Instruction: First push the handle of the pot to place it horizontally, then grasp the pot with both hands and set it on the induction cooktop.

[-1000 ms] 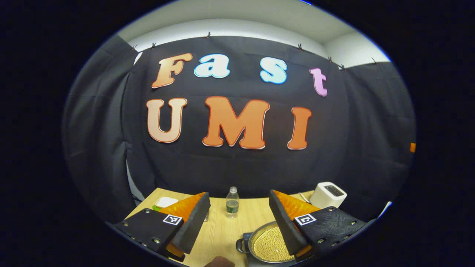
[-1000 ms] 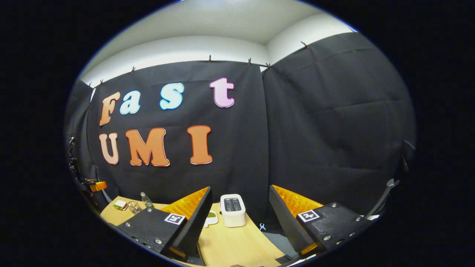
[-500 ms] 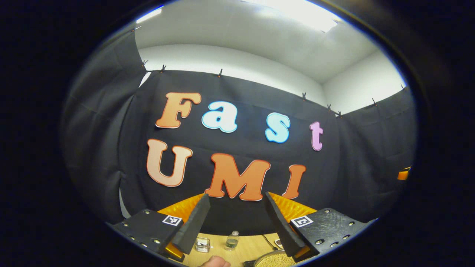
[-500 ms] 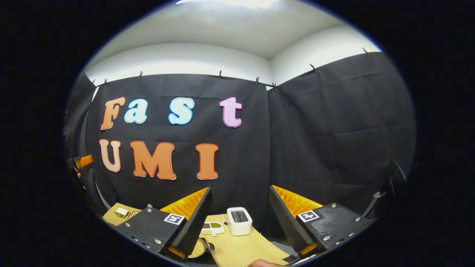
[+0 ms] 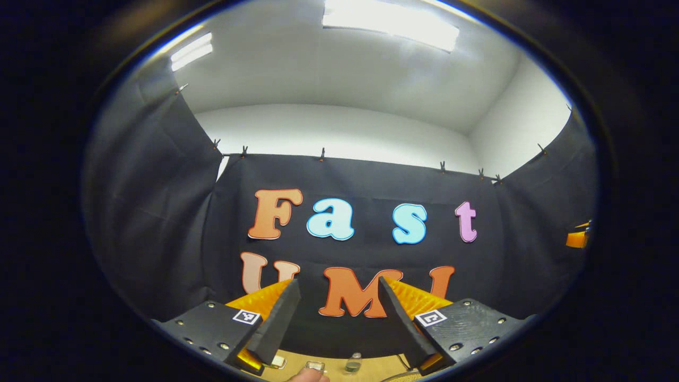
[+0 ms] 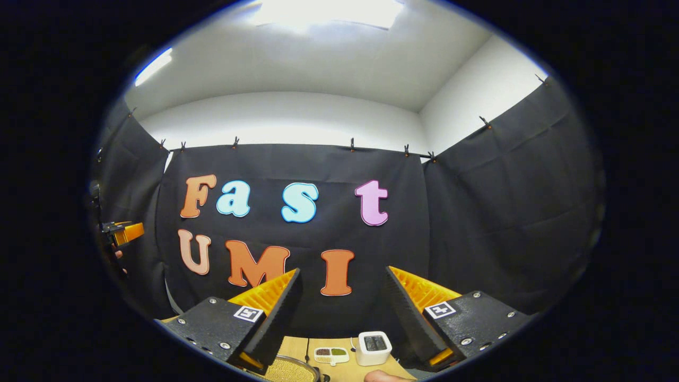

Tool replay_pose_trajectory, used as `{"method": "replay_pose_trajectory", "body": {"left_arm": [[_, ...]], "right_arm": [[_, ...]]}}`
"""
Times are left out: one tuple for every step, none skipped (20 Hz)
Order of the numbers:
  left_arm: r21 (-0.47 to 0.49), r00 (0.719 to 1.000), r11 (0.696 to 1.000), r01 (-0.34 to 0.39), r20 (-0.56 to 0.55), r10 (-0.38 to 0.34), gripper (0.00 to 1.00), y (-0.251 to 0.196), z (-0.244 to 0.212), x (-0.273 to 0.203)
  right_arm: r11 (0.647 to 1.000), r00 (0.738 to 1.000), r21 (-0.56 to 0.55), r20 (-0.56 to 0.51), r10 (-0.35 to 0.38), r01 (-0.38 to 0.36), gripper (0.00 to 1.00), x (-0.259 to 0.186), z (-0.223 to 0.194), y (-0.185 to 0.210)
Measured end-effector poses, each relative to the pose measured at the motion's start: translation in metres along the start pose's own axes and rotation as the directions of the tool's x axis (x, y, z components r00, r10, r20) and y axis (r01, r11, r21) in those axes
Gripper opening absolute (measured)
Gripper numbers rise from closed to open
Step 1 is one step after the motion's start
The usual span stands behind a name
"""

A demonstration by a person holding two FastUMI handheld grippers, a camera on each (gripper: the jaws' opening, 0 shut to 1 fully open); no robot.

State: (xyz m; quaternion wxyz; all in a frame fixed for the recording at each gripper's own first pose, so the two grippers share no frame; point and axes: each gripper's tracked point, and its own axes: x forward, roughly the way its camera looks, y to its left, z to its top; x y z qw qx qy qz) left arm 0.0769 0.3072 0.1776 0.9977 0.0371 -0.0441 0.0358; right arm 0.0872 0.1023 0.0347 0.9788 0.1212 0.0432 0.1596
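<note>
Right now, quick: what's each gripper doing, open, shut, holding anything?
Left gripper: open, nothing between its fingers, raised above the table.
Right gripper: open, nothing between its fingers, raised above the pot.

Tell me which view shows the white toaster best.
The right gripper view: the white toaster stands whole on the wooden table, seen between the open fingers of the right gripper, its top slots visible. The left gripper view tilts up toward the ceiling, so just a strip of table appears there.
</note>
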Motion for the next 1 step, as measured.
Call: {"method": "replay_pose_trajectory", "body": {"left_arm": [[-0.005,1.0,1.0,0.003,-0.004,-0.003,0.92,-0.0095,0.0019,-0.0003]], "right_arm": [[1.0,1.0,-0.008,0.0,0.007,-0.007,1.0,0.002,0.0016,-0.0048]]}}
